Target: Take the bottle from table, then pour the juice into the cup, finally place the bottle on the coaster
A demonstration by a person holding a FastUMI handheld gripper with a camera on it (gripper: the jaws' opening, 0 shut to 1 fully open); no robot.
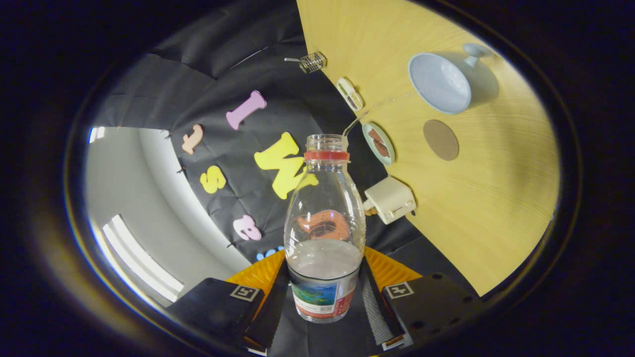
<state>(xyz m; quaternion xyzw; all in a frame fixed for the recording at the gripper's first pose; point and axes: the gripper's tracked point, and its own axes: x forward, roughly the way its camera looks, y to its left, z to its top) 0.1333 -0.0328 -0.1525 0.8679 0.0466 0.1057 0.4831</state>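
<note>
Gripper view: the uncapped clear bottle sits between the tool's two fingers, both pads pressed against its labelled base, with a low level of pale liquid inside. The whole scene is rotated, so the tool is rolled sideways. Beyond the bottle mouth, on the wooden counter, lie the empty pale blue cup and, just beside it, the round brown coaster.

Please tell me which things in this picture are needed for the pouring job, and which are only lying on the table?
Needed:
bottle, uncapped, held between the fingers of the tool
cup
coaster

Just lying about:
white box
small dish
oval white item
wire item
</note>
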